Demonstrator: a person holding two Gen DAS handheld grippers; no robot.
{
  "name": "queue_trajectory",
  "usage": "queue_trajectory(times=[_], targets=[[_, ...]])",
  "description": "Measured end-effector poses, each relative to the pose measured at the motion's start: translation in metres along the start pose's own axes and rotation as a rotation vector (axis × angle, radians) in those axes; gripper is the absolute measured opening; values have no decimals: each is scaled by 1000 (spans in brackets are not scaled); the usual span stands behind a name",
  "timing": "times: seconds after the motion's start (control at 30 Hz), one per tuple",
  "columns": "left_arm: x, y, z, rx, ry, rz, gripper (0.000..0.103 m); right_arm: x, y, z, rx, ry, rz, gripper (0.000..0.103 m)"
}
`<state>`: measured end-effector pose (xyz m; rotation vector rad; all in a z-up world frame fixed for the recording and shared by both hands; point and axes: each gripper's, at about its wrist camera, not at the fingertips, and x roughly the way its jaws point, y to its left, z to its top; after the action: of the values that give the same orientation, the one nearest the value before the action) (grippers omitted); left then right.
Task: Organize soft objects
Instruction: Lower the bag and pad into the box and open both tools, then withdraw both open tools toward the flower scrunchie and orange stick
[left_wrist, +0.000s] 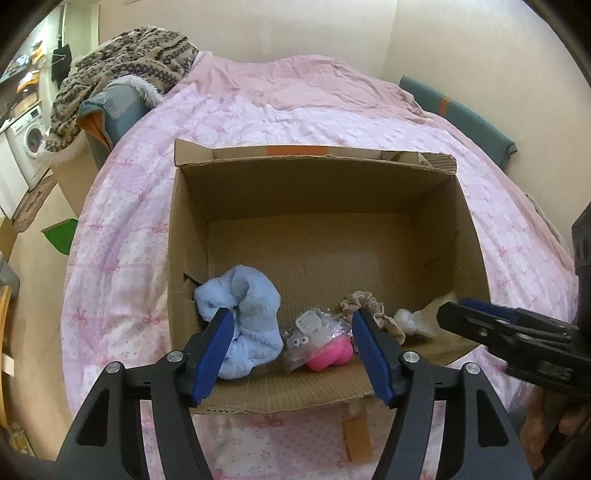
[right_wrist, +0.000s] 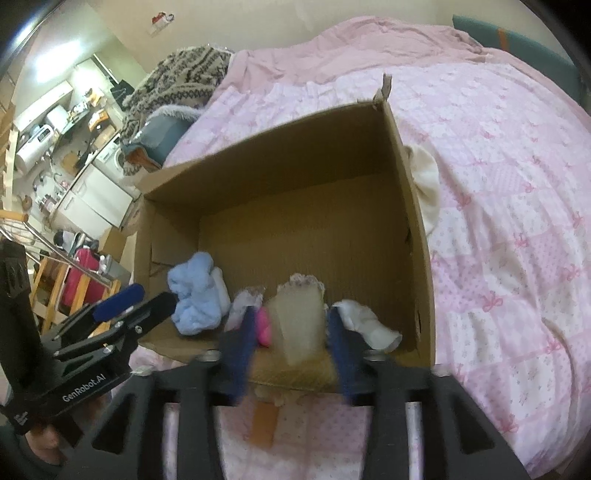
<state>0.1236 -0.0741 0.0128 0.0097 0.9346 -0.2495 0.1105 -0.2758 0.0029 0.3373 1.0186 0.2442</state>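
An open cardboard box sits on the pink bed. Along its near wall lie a fluffy light-blue cloth, a pink toy in a clear bag, a beige lace scrunchie and a white soft item. My left gripper is open and empty over the box's near edge. My right gripper is open, with a blurred beige lace-edged piece between its fingers; I cannot tell whether they touch it.
The pink patterned quilt covers the bed around the box. A cream cloth lies outside the box's right wall. A patterned knit blanket is heaped at the far left. A washing machine and kitchen clutter stand beyond.
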Motion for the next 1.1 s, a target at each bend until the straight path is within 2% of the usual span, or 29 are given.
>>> queue_trajectory(times=[0.03, 0.07, 0.4, 0.6, 0.77, 1.1], targets=[[-1, 1, 0, -2, -2, 2, 63, -3, 0, 1, 5, -18, -1, 83], [-1, 1, 0, -5, -3, 2, 63, -6, -1, 1, 10, -40, -5, 84], [-7, 7, -2, -28, -7, 23, 64, -14, -8, 5, 52, -65, -5, 84], [-21, 7, -9, -6, -45, 53, 64, -20, -5, 1, 54, -77, -3, 84], [-41, 5, -17, 19, -44, 67, 64, -33, -5, -8, 72, -81, -1, 84], [-60, 18, -39, -49, -29, 81, 64, -47, 9, -38, 52, -68, 6, 84]])
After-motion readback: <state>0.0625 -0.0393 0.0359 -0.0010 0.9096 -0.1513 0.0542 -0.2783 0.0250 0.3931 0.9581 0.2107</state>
